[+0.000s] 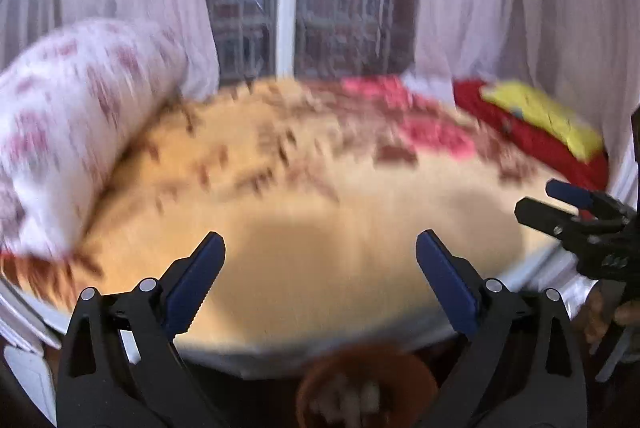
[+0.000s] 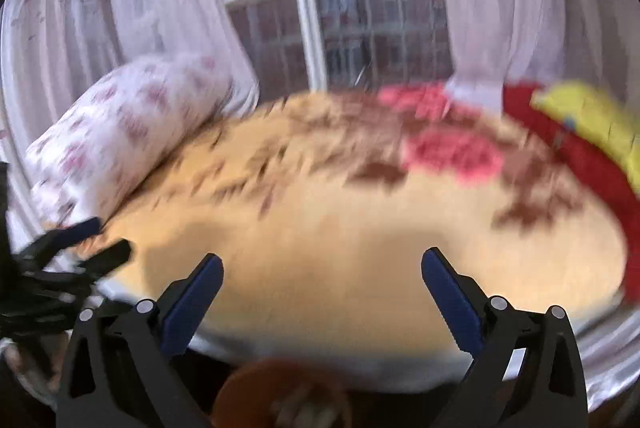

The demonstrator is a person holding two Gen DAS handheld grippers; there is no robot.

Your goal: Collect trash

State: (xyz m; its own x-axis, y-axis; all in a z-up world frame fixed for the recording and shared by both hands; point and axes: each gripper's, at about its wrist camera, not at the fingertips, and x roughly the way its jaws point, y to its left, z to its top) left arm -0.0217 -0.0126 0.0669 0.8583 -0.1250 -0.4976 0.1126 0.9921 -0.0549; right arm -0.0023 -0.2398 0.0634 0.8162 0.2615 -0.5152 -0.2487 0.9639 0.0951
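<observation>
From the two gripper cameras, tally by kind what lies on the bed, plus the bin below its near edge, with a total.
White floral pillow: 1
Red folded cloth: 1
Yellow item on the red cloth: 1
Orange-brown bin holding pale, blurred contents: 1
Total: 4

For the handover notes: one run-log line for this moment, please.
left gripper: open, empty | right gripper: open, empty | brown bin: below both | bed: ahead

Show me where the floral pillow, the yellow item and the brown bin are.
floral pillow (image 1: 76, 132), left wrist view, its middle.
yellow item (image 1: 548, 116), left wrist view, its top face.
brown bin (image 2: 240, 394), right wrist view, its rim.
</observation>
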